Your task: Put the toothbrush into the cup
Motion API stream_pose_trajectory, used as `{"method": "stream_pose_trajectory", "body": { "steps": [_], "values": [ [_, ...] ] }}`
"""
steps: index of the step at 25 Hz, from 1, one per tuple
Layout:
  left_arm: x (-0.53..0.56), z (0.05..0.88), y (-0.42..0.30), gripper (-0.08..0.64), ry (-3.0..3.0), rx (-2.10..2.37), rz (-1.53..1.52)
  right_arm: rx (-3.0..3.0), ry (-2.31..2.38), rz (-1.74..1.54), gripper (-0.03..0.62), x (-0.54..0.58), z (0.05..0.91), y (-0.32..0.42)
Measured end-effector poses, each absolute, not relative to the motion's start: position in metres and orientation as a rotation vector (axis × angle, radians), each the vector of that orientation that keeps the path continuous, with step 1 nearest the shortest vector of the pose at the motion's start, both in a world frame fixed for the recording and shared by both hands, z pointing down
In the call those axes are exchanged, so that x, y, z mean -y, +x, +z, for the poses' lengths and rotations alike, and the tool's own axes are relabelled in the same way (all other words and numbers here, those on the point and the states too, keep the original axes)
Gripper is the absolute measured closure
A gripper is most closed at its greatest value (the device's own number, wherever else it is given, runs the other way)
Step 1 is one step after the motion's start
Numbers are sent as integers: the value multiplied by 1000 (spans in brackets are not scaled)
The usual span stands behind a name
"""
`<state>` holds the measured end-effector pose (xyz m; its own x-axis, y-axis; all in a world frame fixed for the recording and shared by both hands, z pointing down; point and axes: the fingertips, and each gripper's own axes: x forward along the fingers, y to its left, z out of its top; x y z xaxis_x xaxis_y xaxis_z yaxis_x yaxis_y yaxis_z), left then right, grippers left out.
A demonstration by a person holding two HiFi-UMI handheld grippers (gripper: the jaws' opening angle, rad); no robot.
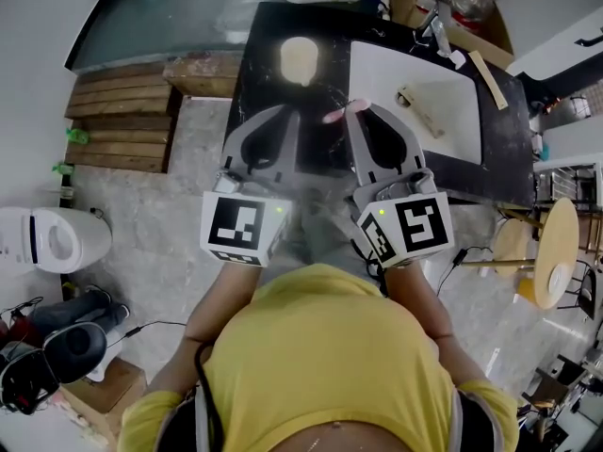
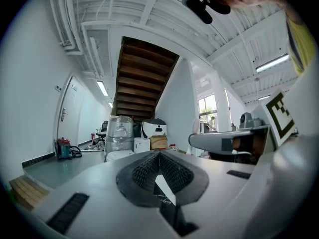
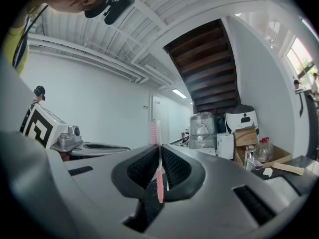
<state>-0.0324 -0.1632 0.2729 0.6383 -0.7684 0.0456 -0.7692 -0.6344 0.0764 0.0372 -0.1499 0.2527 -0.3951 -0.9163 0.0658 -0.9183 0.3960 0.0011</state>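
My right gripper (image 3: 159,152) is pinching the slim pink plastic toothbrush (image 3: 159,183); in the right gripper view its ribbed black pads (image 3: 175,167) press on the handle from both sides, and the bristled head stands up past the tips; the handle's lower end hangs free behind the pads. My left gripper (image 2: 159,158) has its jaws pressed together on nothing, and in the head view it sits just beside the right one (image 1: 363,111).

The step in hand, as I judge it, is carrying the brush to the cup; to do it well I should hold the pinch firm so the thin handle does not swivel, tip the gripper until the brush points downward, bring it over the middle of the opening, and let go only once one end is well inside the rim; a release at the edge could tip the brush out or knock the cup.

From the head view the toothbrush (image 1: 336,115) juts leftward from my right tips; the pale cream round cup (image 1: 300,61) stands on the black countertop (image 1: 252,64) beyond those tips and a little to their left, near but clearly apart from the brush; the white rectangular sink basin (image 1: 396,64) lies to the cup's right.
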Motion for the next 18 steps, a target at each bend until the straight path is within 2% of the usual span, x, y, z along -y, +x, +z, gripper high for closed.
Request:
{"method": "stream_pose_trajectory", "body": {
  "steps": [18],
  "values": [
    [232, 288, -24, 548, 2684, 1387, 53, 2649, 1586, 80, 558, 235, 259, 45]
  ]
}}
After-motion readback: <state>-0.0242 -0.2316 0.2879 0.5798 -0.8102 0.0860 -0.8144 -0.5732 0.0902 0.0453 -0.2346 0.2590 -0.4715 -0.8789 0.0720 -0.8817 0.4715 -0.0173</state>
